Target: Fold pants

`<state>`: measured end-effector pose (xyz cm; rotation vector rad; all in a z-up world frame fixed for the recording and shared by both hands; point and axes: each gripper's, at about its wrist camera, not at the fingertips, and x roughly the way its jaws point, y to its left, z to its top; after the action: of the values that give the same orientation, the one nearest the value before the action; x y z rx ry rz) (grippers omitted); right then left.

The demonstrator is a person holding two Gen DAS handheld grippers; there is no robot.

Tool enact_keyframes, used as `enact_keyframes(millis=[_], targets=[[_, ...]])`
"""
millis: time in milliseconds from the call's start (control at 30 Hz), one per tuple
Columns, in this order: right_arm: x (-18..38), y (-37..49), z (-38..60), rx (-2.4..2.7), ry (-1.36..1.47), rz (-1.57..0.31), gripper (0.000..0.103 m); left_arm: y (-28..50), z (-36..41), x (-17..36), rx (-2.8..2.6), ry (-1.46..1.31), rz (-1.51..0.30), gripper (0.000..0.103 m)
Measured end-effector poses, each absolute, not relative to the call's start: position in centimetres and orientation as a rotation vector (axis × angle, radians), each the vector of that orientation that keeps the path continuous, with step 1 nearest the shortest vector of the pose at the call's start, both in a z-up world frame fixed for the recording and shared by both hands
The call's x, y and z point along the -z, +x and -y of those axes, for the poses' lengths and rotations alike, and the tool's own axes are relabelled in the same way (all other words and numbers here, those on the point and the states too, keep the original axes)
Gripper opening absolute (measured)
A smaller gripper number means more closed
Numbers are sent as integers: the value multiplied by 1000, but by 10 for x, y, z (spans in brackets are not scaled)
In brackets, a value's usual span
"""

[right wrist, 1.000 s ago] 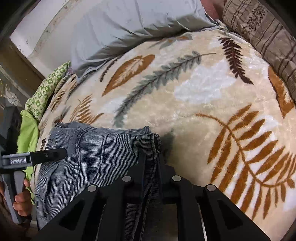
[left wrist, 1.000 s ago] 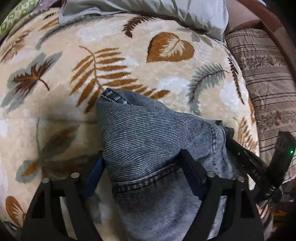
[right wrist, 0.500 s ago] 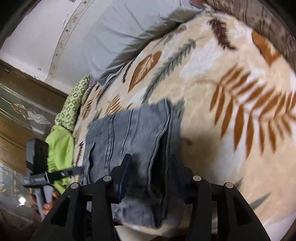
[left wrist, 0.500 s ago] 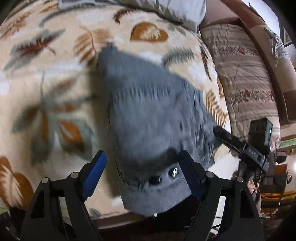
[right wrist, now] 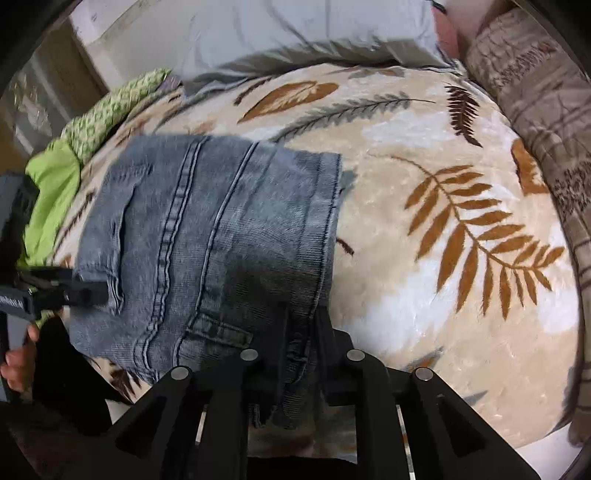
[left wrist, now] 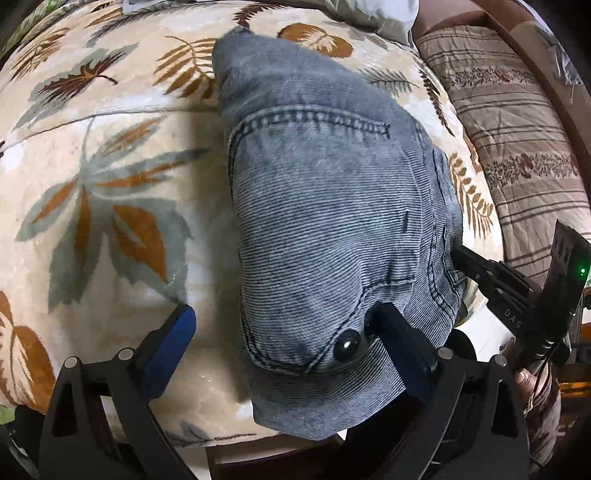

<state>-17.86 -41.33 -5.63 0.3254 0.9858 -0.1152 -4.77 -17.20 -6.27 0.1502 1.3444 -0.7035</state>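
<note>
The left gripper [left wrist: 280, 328] has its jaws spreading wide, straddling the waistband corner of the folded pants [left wrist: 332, 206]; its right finger touches the denim by the button, while the blue pad [left wrist: 168, 347] stands apart over the blanket [left wrist: 110, 147]. The right gripper [right wrist: 299, 325] is closing narrowly on the folded right edge of the pants [right wrist: 207, 229]. The pants lie flat on the leaf-patterned blanket, long axis running away from both grippers toward the grey pillow [right wrist: 295, 29]. A striped quilt [left wrist: 517, 147] borders the blanket.
</note>
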Motion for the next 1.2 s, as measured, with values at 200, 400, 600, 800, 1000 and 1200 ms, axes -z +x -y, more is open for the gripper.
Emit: enact_keyframes(millis=[200, 400, 600, 800, 1000, 1200], targets=[[24, -194, 449, 76, 575, -826, 34, -42, 165, 22, 732, 172, -1221, 98], [23, -175, 465, 87, 666, -802, 44, -12, 161, 6, 711, 89, -1205, 98], [44, -140, 463, 82, 710, -834, 44, 13, 174, 23, 642, 45, -1275, 98], [59, -119, 463, 99, 707, -869, 45, 15, 188, 29, 632, 77, -1265, 98], [64, -109, 466, 106, 709, -871, 46, 24, 199, 38, 619, 82, -1285, 98], [56, -100, 459, 113, 593, -887, 10, 26, 208, 38, 626, 94, -1290, 96]])
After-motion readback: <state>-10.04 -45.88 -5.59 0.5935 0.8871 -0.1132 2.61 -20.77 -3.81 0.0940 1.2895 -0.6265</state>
